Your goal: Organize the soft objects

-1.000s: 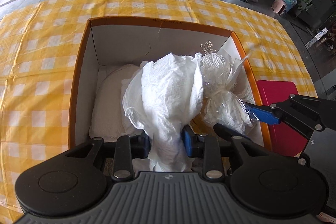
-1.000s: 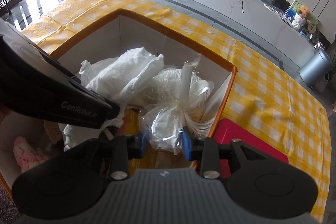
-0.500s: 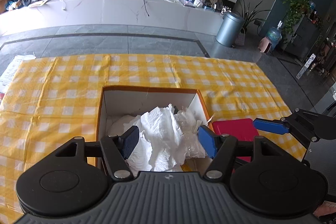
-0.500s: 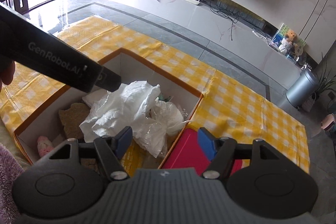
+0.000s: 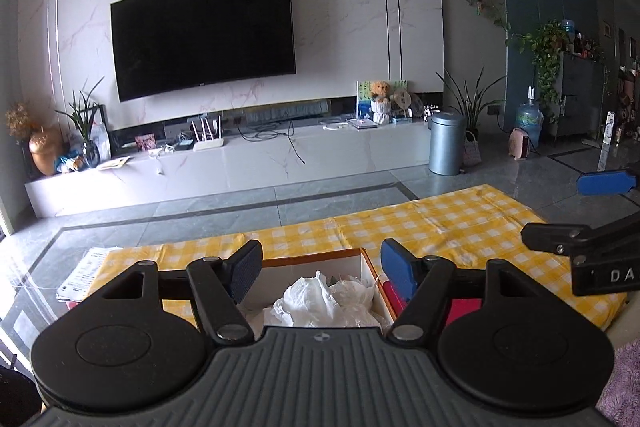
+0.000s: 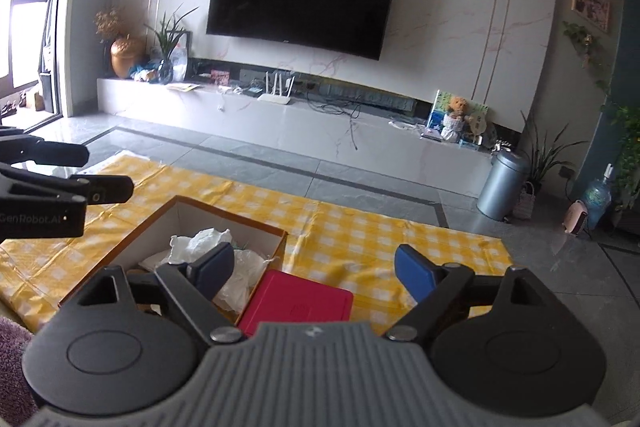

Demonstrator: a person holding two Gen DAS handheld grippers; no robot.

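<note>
Both the left hand-held gripper and the right hand-held gripper have just been opening and now stand spread wide with nothing between their jaws, above the orange-rimmed box. Inside the box lie a crumpled white bag and a clear plastic bag. A red lid lies just beside the box on the yellow checked cloth.

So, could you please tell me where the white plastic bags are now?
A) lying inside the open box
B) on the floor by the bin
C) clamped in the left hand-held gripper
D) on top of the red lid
A: the white plastic bags lie loose inside the open box, beside the red lid; both hand-held grippers are open, holding nothing.
</note>
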